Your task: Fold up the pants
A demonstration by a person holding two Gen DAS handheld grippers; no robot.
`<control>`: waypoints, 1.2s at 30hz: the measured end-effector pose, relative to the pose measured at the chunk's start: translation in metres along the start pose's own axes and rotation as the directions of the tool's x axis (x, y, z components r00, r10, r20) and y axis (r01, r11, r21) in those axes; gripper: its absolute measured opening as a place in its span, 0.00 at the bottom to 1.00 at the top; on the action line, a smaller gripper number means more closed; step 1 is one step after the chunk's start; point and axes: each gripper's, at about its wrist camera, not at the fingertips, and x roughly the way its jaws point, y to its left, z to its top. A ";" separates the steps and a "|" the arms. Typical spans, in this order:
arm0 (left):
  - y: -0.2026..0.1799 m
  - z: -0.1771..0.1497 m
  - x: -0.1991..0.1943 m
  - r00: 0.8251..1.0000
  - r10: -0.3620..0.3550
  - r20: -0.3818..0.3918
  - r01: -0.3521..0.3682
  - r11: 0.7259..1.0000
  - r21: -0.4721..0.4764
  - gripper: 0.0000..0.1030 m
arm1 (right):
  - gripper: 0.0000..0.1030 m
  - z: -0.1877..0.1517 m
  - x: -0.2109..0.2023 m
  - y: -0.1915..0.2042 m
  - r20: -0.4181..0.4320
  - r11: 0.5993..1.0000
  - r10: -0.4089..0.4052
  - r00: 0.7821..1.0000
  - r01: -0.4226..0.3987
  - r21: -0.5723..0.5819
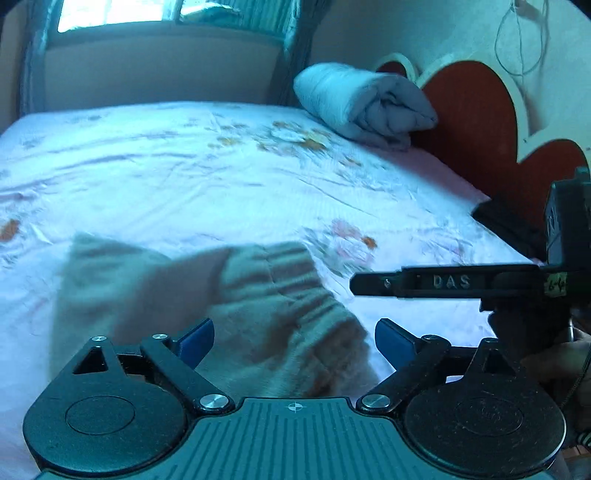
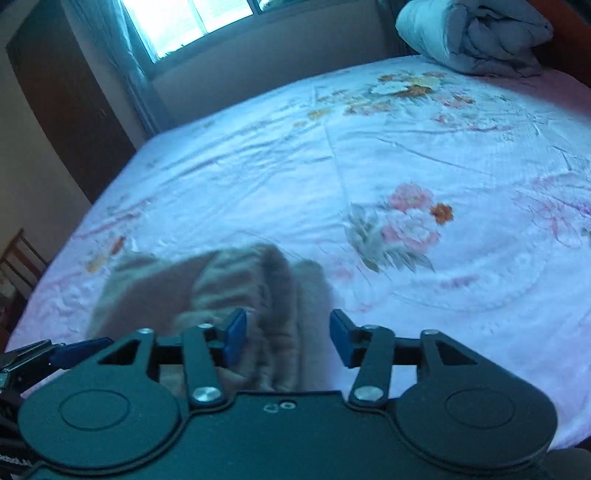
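A bed [image 1: 184, 166] covered by a floral sheet [image 2: 406, 166] is seen, with a rolled quilt [image 1: 362, 107] laid near the red headboard [image 1: 472, 122]. The beige pants [image 1: 207, 306] are bunched (blurred in both views) at the bed's near edge. The left tongs [image 1: 294, 341] and right tongs [image 2: 287, 338] are held spread above the pants, nothing gripped.

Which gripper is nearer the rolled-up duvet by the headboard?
Right, though only slightly. The right gripper and left gripper both hover open over the pants at the near edge, far from the duvet.
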 end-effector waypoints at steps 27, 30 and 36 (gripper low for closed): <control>0.117 -0.050 0.034 0.969 0.191 -0.159 -0.231 0.927 -0.295 0.93 | 0.49 -0.021 0.031 -0.001 -0.134 0.997 0.039 0.990 -0.029 0.074; 0.121 -0.051 0.035 0.968 0.189 -0.163 -0.232 0.921 -0.314 0.93 | 0.51 -0.024 0.045 -0.013 -0.193 0.982 0.108 0.975 -0.075 0.172; 0.122 -0.055 0.041 0.964 0.195 -0.178 -0.244 0.916 -0.318 0.93 | 0.29 -0.026 0.053 -0.019 -0.199 0.958 0.193 0.961 -0.141 0.250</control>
